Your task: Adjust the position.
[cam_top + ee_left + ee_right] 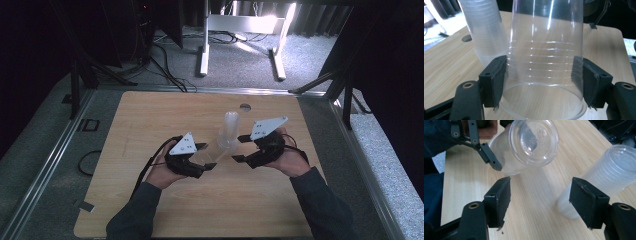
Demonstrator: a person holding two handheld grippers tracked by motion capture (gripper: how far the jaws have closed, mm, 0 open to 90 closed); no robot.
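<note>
The left gripper (207,156) clasped a single clear plastic cup (544,62) by its sides, both pads pressed against the ribbed wall near the rim; seen from the right gripper's camera, the cup (529,145) hung tilted above the wooden table (165,210), its base turned toward that camera. The right gripper (239,148) held nothing: its jaws stood apart over bare wood, one pad just in front of the foot of the stack of cups (604,180). That stack (230,130) stood upright near the table's middle, between the two grippers
</note>
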